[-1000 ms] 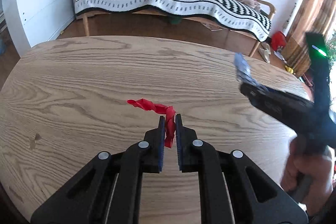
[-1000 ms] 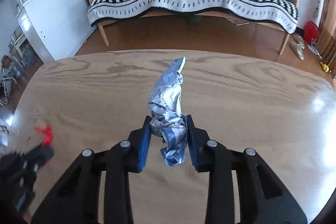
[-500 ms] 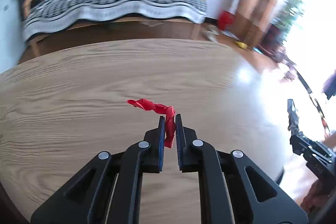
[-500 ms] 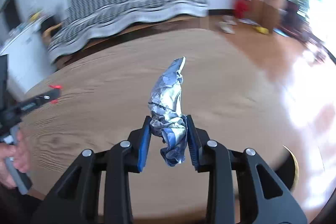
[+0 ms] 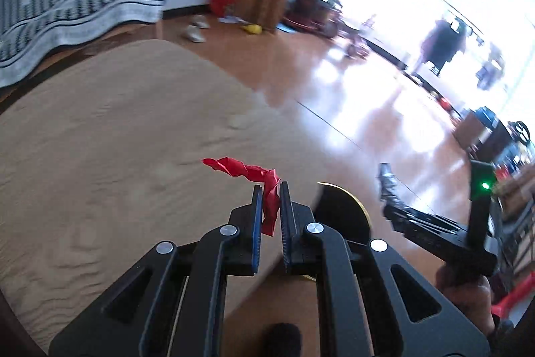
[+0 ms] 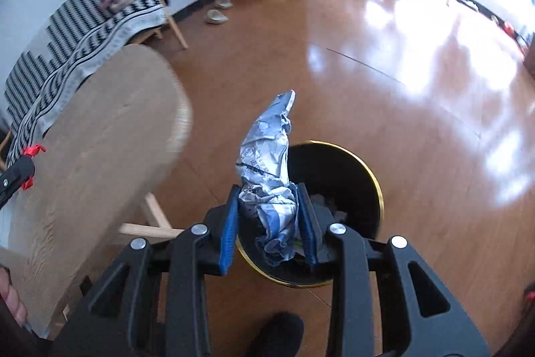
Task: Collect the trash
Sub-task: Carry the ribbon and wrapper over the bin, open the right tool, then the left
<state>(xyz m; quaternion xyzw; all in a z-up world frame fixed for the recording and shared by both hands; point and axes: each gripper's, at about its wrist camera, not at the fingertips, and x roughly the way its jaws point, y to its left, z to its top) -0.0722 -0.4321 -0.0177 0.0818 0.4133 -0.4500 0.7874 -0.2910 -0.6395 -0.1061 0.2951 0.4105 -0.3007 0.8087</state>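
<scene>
- Broadly, a wooden table (image 6: 90, 136) stands on a glossy wood floor (image 6: 384, 109), with a striped sofa (image 5: 77, 9) behind it.
- Beside the table sits a black bin (image 6: 347, 176) with a gold rim.
- Above the bin, the right gripper (image 6: 267, 216) clamps a crumpled blue-and-white wrapper (image 6: 271, 156).
- Over the table edge, the left gripper (image 5: 269, 213) pinches a twisted red wrapper (image 5: 257, 179), jaws nearly together.

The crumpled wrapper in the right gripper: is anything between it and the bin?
Nothing visible is. The crumpled wrapper, clamped in the right gripper, hangs above the open mouth of the black bin, which has no lid.
</scene>
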